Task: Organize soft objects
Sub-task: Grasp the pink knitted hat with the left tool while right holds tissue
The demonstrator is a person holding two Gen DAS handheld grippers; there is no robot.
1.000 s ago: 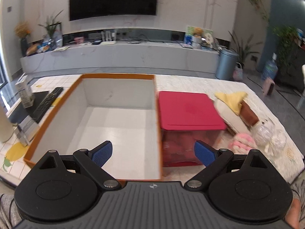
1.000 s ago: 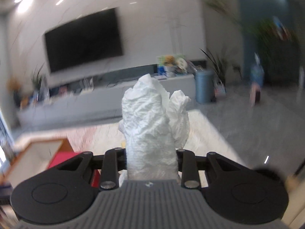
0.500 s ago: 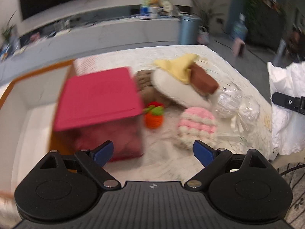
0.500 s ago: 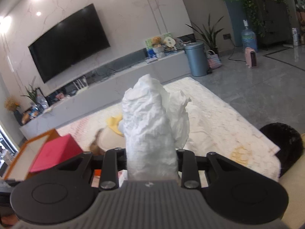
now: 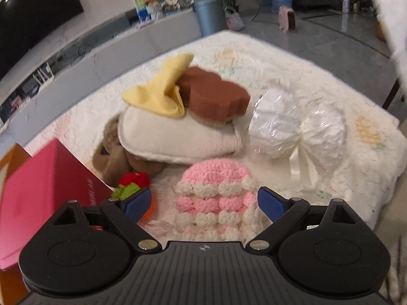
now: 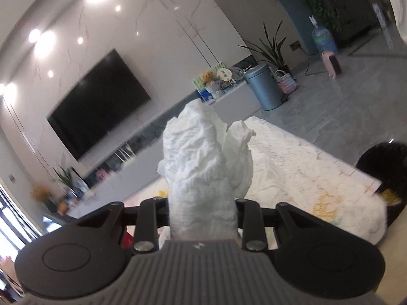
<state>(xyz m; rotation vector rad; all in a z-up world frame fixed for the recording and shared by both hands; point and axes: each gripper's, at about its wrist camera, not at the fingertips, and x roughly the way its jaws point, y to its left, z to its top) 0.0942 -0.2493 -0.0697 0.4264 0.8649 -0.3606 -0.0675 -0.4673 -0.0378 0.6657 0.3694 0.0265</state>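
A white fluffy cover (image 5: 292, 58) spreads over the worktop, and every soft thing lies on it. Taking the cream cushion (image 5: 178, 134) as the landmark: it sits mid-cover, the biggest of the pile. On top of it rest a yellow cloth (image 5: 162, 91) and, touching that cloth on its right, a brown sponge-like block (image 5: 213, 96). Just right of the cushion lies a white bundle wrapped in clear film (image 5: 297, 124), tied with a cream ribbon. Tucked under the cushion's left edge is a brown plush toy (image 5: 112, 152). Left of the cushion and nearer the camera stands a red box (image 5: 43, 190). In front of the cushion lies a pink-and-white crocheted hat (image 5: 216, 198), with a small red-and-green knitted piece (image 5: 132, 184) just to the hat's left.

The left tool (image 5: 204, 199) hangs over the hat with its jaws spread wide and nothing gripped; the hat sits between the blue pads (image 5: 138, 200). The right tool (image 6: 201, 208) is clamped on a crumpled white cloth (image 6: 203, 157), which stands up between its fingers, above the cover.
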